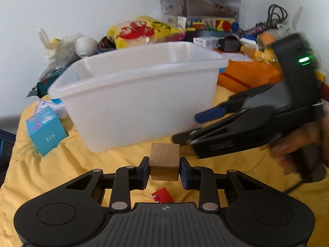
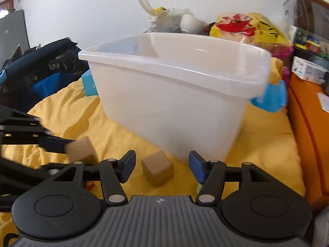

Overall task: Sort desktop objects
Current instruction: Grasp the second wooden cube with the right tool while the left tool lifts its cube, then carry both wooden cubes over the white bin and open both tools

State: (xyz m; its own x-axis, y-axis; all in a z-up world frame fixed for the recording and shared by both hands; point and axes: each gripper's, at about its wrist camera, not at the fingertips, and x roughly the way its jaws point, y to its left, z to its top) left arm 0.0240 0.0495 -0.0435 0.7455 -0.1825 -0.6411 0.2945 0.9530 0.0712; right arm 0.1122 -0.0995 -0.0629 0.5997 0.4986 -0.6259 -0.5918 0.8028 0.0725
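Note:
My left gripper [image 1: 164,170] is shut on a plain wooden cube [image 1: 164,161], held just above the yellow cloth in front of the white translucent bin [image 1: 139,94]. The right wrist view shows that cube [image 2: 81,150] at the left, clamped between blue pads. My right gripper [image 2: 162,166] is open and hangs low over a second wooden cube [image 2: 157,168]. This cube rests on the cloth between the fingers, clear of both pads. In the left wrist view the right gripper [image 1: 193,126] comes in from the right, blurred, held by a hand [image 1: 298,150].
A small red block [image 1: 162,195] lies on the cloth under my left gripper. A light blue box [image 1: 46,131] stands left of the bin, an orange box [image 2: 304,127] to its right. Bags, boxes and cables are piled along the wall behind.

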